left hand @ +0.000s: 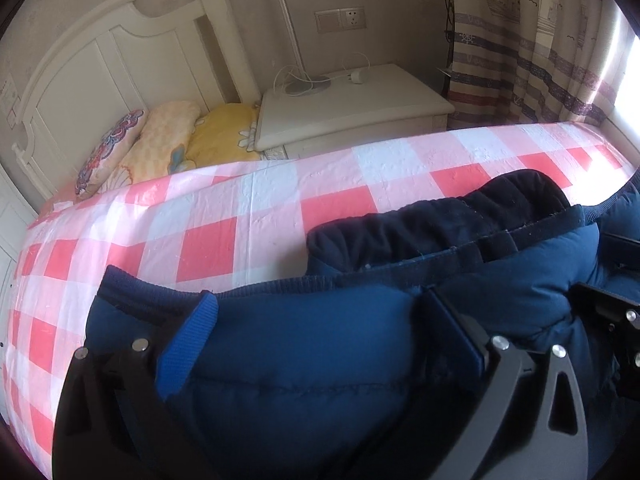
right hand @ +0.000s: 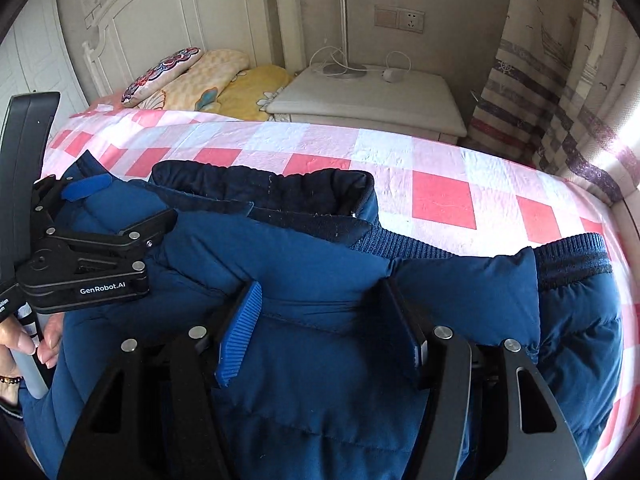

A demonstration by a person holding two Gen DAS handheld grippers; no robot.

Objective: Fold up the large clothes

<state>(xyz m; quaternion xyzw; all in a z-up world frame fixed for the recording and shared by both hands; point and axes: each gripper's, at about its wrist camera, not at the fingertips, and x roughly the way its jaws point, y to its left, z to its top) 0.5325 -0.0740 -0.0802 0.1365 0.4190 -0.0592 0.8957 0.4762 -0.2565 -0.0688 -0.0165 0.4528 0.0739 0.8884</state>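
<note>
Blue padded jacket (right hand: 304,264) lies on checked bedsheet (right hand: 440,200), dark collar (right hand: 260,192) ahead of both claws, ribbed hem (right hand: 572,256) to right. Right gripper (right hand: 320,328) released, jaws apart over padding, not pinching. Left gripper (left hand: 316,324) spread wide, nothing grasped. Bare sheet beyond collar up to far bed edge; nightstand (right hand: 380,104) past it.

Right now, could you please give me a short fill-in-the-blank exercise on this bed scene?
1. The blue jacket lies on a pink and white ____ bedsheet.
2. Pillows lean against the ____.
3. A lamp base stands on the white ____.

Missing: checked; headboard; nightstand
</note>
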